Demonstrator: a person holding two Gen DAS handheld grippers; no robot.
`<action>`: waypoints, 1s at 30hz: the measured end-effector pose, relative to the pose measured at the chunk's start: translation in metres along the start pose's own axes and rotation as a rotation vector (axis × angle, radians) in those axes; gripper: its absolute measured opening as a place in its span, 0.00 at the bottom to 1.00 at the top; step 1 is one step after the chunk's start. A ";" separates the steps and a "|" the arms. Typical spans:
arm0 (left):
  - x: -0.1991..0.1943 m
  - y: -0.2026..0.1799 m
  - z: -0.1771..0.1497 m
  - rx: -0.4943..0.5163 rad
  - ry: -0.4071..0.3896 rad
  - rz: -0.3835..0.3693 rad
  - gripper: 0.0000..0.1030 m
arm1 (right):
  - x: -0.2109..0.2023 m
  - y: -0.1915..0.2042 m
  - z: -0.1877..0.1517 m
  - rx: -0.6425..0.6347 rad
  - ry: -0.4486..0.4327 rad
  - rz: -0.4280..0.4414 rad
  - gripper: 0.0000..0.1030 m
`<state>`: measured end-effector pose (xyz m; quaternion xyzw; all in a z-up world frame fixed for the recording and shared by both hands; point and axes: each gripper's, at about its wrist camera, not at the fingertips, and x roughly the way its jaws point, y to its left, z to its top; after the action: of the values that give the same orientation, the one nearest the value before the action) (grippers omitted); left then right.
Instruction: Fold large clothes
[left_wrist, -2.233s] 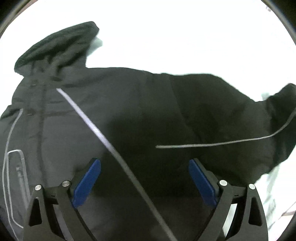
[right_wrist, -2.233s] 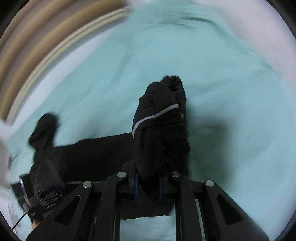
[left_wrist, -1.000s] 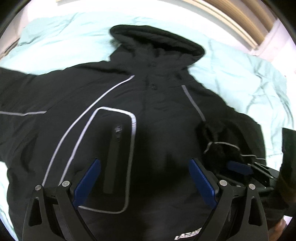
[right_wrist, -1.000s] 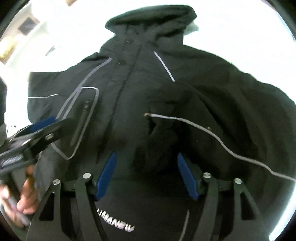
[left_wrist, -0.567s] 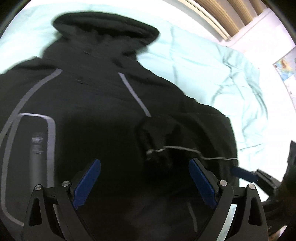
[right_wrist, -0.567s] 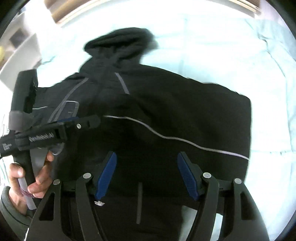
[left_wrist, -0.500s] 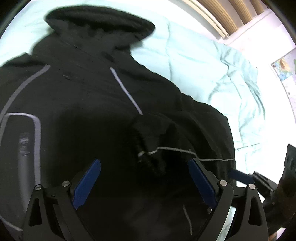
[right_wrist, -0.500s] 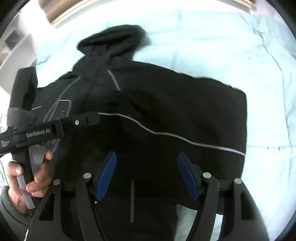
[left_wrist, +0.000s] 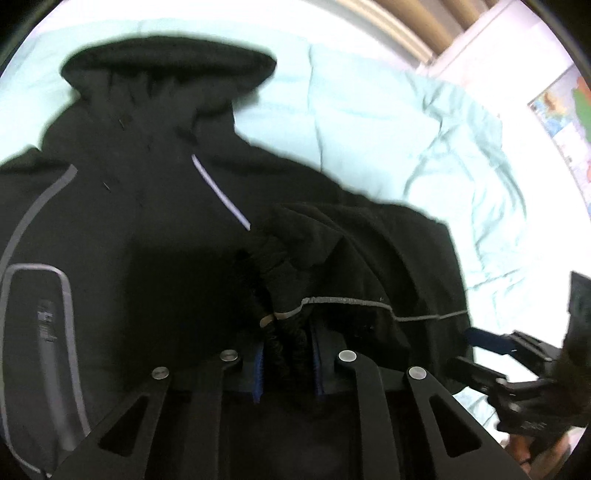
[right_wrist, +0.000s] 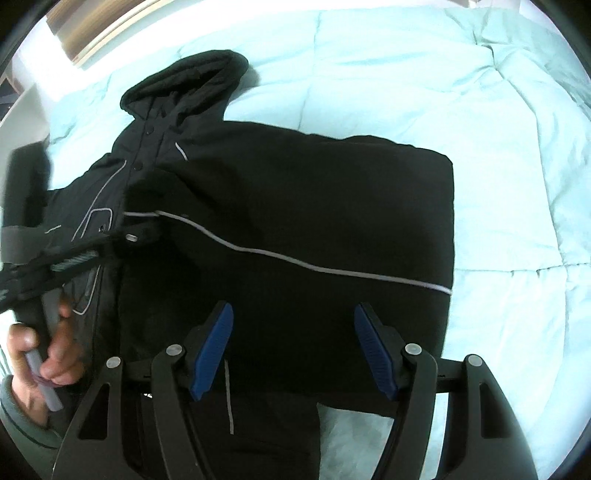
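Note:
A black hooded jacket (left_wrist: 147, 258) (right_wrist: 295, 203) lies face up on a pale green bedspread (left_wrist: 369, 129) (right_wrist: 406, 74), hood (right_wrist: 184, 85) at the far end. One sleeve (right_wrist: 295, 258) with a grey stripe is folded across the chest. My left gripper (left_wrist: 288, 369) is closing its jaws, and its blue pads press on the sleeve's black cuff (left_wrist: 284, 295). The right wrist view shows the same gripper (right_wrist: 129, 236) at that cuff. My right gripper (right_wrist: 293, 350) hovers open over the folded sleeve near the jacket's lower part, with nothing between its pads.
A hand (right_wrist: 40, 354) holds the left gripper's handle at the left edge. The right gripper (left_wrist: 487, 339) shows at the jacket's right side. A wooden headboard (left_wrist: 406, 22) and a wall poster (left_wrist: 561, 107) lie beyond the bed.
My left gripper's jaws went from wide open to closed on the sleeve cuff. The right gripper let go of the sleeve earlier, stays open, and has shifted right along the jacket.

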<state>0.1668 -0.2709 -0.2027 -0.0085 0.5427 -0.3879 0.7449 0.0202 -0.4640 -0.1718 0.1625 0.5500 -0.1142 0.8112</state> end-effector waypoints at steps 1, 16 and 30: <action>-0.009 0.000 0.003 0.000 -0.024 0.002 0.19 | -0.002 0.000 0.001 -0.001 -0.006 0.000 0.69; -0.146 0.116 -0.007 -0.195 -0.244 0.402 0.19 | 0.004 0.031 0.024 -0.057 -0.022 0.061 0.69; -0.096 0.209 -0.045 -0.273 -0.024 0.502 0.30 | 0.114 0.076 0.038 -0.145 0.128 -0.070 0.68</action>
<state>0.2390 -0.0501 -0.2352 0.0213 0.5661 -0.1145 0.8161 0.1225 -0.4092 -0.2544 0.0911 0.6128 -0.0915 0.7796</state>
